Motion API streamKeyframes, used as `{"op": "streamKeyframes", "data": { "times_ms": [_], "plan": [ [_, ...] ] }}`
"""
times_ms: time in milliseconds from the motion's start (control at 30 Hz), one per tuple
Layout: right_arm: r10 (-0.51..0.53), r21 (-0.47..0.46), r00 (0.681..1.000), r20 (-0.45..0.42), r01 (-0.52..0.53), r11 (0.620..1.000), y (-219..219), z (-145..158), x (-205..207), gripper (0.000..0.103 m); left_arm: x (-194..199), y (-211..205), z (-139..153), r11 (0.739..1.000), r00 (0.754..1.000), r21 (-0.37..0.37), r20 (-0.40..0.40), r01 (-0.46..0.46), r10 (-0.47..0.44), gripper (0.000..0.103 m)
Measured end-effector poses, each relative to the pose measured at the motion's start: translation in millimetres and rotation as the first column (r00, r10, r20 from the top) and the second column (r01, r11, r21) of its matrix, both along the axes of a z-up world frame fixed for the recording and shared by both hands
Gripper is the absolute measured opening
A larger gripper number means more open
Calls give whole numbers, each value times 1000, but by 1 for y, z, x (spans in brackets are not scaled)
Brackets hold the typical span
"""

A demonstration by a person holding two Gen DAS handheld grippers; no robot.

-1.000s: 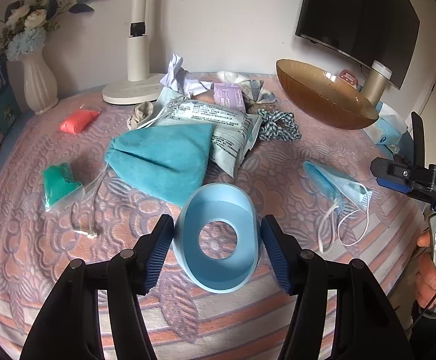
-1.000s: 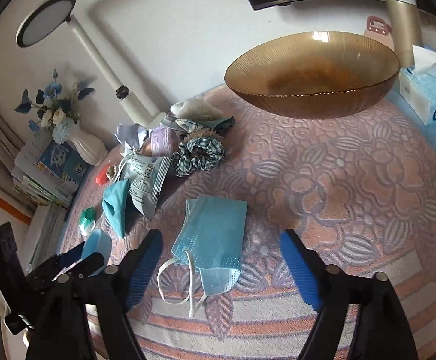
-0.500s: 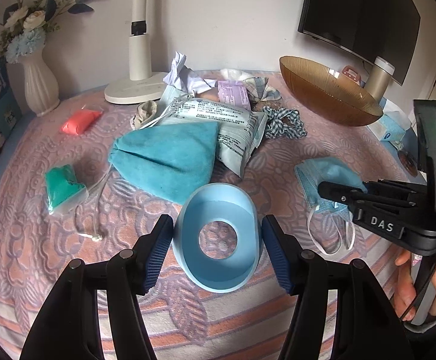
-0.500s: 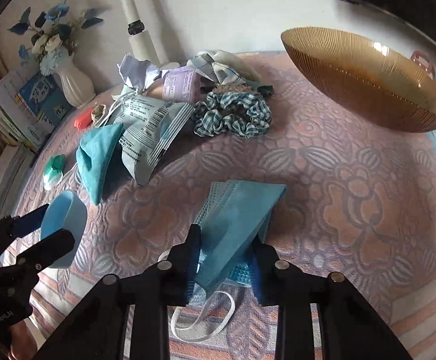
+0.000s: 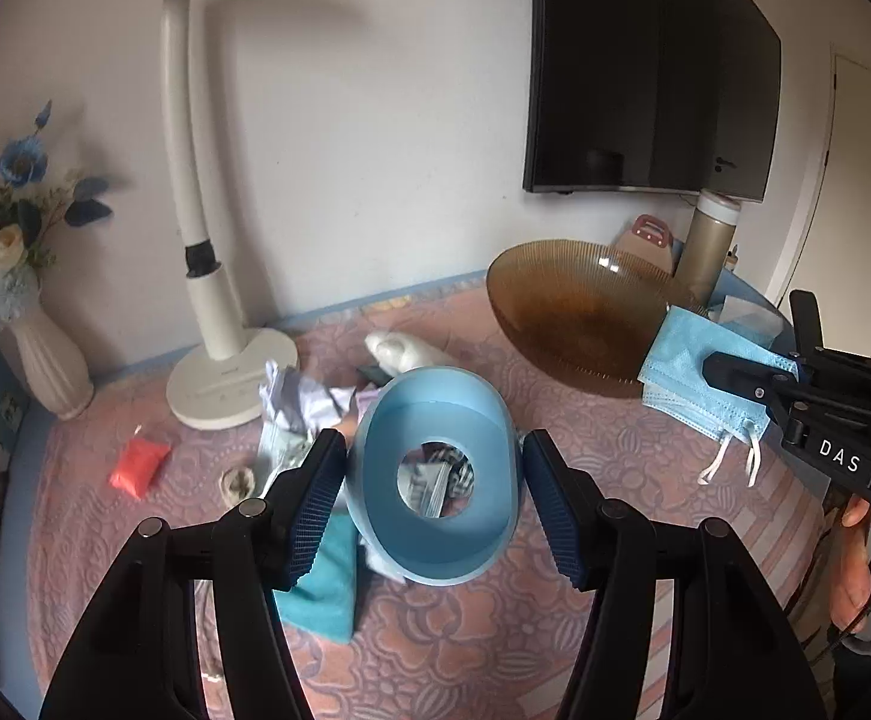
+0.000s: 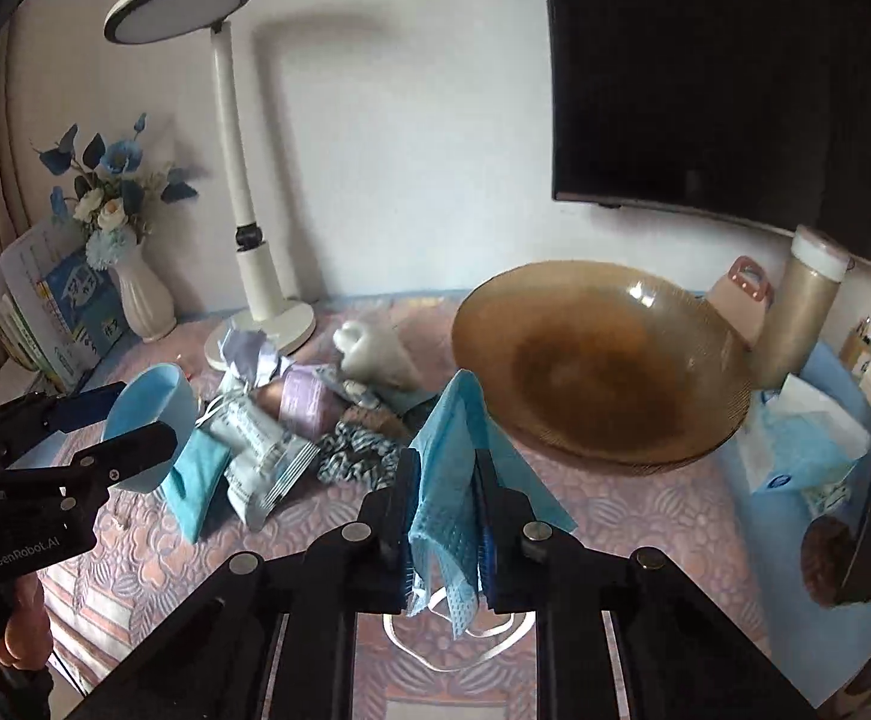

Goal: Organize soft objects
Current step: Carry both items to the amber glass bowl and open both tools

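My right gripper (image 6: 446, 531) is shut on a blue face mask (image 6: 456, 480) and holds it in the air just in front of the amber glass bowl (image 6: 603, 360). The left wrist view shows the mask (image 5: 699, 378) against the bowl's rim (image 5: 579, 312). My left gripper (image 5: 432, 495) is shut on a light blue ring-shaped cup (image 5: 435, 480), lifted above the table; it also shows in the right wrist view (image 6: 147, 420). A pile of soft things lies behind: a teal cloth (image 6: 192, 486), a checked scrunchie (image 6: 357, 456), a white packet (image 6: 261, 450).
A white desk lamp (image 5: 213, 324) and a vase of flowers (image 5: 39, 360) stand at the back left. A red packet (image 5: 138, 468) lies on the patterned pink cloth (image 5: 615, 480). A gold bottle (image 6: 801, 312) and a tissue pack (image 6: 807, 444) stand at the right. A TV hangs on the wall.
My right gripper closed on the face mask and lifted it off the table up to the bowl. My left gripper rose with the blue cup and tilted up.
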State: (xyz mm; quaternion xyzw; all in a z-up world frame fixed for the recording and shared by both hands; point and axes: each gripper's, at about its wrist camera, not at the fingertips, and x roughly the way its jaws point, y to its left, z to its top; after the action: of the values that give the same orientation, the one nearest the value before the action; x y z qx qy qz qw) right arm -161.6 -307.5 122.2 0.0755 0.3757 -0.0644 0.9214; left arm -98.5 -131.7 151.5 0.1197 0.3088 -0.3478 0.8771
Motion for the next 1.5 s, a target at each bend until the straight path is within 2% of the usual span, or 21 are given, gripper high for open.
{"op": "streamKeyframes", "data": {
  "times_ms": [267, 467, 533, 633, 733, 833, 900, 967, 1033, 1200, 1333, 1367, 1400, 1433, 1467, 1500],
  "plan": [
    [-57, -45, 995, 82, 61, 997, -47, 47, 2, 16, 15, -58, 34, 997, 997, -19, 14, 78, -78, 59],
    [-90, -2, 992, 93, 91, 996, -84, 63, 23, 16, 29, -111, 39, 991, 991, -15, 11, 134, -134, 59],
    [-101, 8, 991, 88, 101, 995, -96, 63, 33, 16, 34, -132, 33, 989, 989, 0, 4, 151, -151, 59],
    [-109, 45, 993, 51, 107, 993, -115, 54, 50, 16, 41, -162, 20, 988, 989, 64, 25, 143, -145, 59],
    [-117, 76, 993, 6, 116, 990, -131, 38, 70, 16, 50, -184, 6, 984, 987, 82, 17, 156, -158, 59],
    [-132, 71, 991, -35, 134, 988, -143, 23, 87, 16, 59, -197, -2, 983, 986, 80, 24, 164, -167, 65],
    [-130, 95, 988, -79, 138, 986, -150, 12, 97, 21, 61, -201, -4, 982, 983, 81, 44, 172, -176, 71],
    [-139, 134, 983, -119, 155, 979, -158, 1, 100, 41, 61, -200, -3, 980, 982, 80, 37, 180, -183, 78],
    [-163, 141, 979, -125, 180, 973, -164, -3, 95, 58, 60, -192, 1, 980, 981, 51, 29, 190, -192, 82],
    [-174, 177, 978, -114, 193, 965, -166, 4, 77, 59, 63, -167, 14, 983, 983, -15, -23, 181, -181, 83],
    [-139, 188, 986, -92, 154, 970, -156, 19, 73, 59, 53, -143, 28, 987, 987, -41, -8, 158, -158, 83],
    [-115, 215, 991, -66, 127, 968, -153, 22, 72, 63, 49, -135, 32, 987, 988, -48, -4, 152, -152, 83],
    [-95, 241, 995, -36, 101, 965, -151, 23, 73, 69, 46, -130, 36, 988, 989, -52, -1, 146, -146, 83],
    [-102, 231, 994, -32, 107, 967, -148, 21, 76, 88, 43, -121, 39, 988, 990, -56, 3, 141, -141, 83],
    [-117, 201, 992, -45, 124, 972, -145, 18, 79, 100, 41, -115, 42, 989, 991, -58, 6, 137, -136, 83],
    [-114, 176, 991, -70, 124, 976, -141, 10, 85, 100, 39, -108, 45, 989, 991, -60, 11, 131, -131, 83]
  ]
}}
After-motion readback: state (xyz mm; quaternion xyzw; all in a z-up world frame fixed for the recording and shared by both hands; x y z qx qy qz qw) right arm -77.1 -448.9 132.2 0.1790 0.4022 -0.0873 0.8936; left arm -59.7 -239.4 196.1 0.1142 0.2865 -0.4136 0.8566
